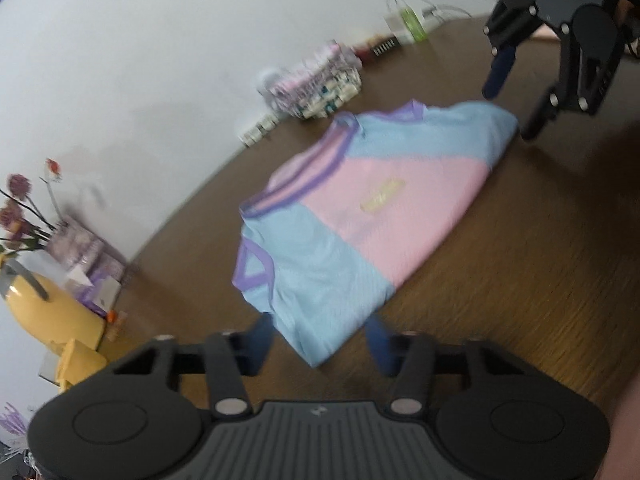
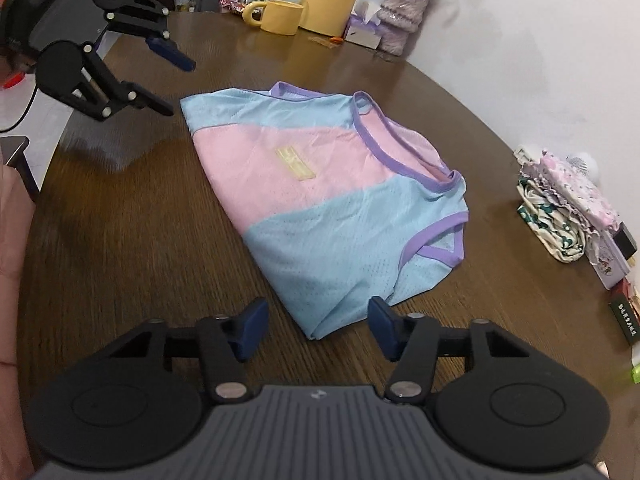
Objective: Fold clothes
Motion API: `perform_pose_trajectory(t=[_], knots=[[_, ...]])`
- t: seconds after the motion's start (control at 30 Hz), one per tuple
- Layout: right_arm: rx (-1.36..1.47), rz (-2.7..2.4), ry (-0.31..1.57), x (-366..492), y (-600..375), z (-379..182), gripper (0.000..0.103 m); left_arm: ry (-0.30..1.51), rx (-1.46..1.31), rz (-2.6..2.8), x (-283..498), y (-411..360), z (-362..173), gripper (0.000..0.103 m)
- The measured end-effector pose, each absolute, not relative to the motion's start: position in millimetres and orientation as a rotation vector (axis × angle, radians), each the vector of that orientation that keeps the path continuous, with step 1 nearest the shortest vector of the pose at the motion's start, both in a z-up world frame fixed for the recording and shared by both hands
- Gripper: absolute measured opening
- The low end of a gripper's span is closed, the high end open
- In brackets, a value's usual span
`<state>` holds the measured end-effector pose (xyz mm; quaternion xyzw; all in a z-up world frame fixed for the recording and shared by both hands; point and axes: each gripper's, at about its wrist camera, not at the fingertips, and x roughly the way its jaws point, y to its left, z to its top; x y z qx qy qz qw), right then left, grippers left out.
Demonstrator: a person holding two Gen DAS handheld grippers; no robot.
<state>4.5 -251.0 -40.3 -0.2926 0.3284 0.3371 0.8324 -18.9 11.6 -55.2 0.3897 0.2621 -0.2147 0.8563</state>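
Plainly soft, light and floppy, the pink-and-blue mesh jersey with purple trim (image 2: 320, 184) lies partly folded on the brown wooden table (image 2: 120, 240) between the spread-fingered, empty left gripper (image 1: 318, 340) and right gripper (image 2: 318, 328), and looks best pinched at its corners.

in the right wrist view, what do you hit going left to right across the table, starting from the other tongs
left tongs → pink and blue jersey → stack of folded clothes → dark green box. Both tongs are open and hold nothing.
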Motion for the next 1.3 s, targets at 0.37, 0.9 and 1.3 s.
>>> perform_pose_trajectory(t=[0.37, 0.9, 1.3], knots=[[-0.637, 0.804, 0.716, 19.0, -245.4, -41.7, 0.051, 0.579, 1.013, -0.65, 0.0, 16.0, -63.5, 0.032], [-0.491, 0.766, 0.805, 37.0, -250.9, -39.3, 0.011, 0.643, 0.918, -0.797, 21.6, 24.8, -60.0, 0.003], [-0.349, 0.82, 0.868, 29.9, -267.3, -5.7, 0.01, 0.616, 0.851, -0.738, 56.3, 19.5, -5.3, 0.002]])
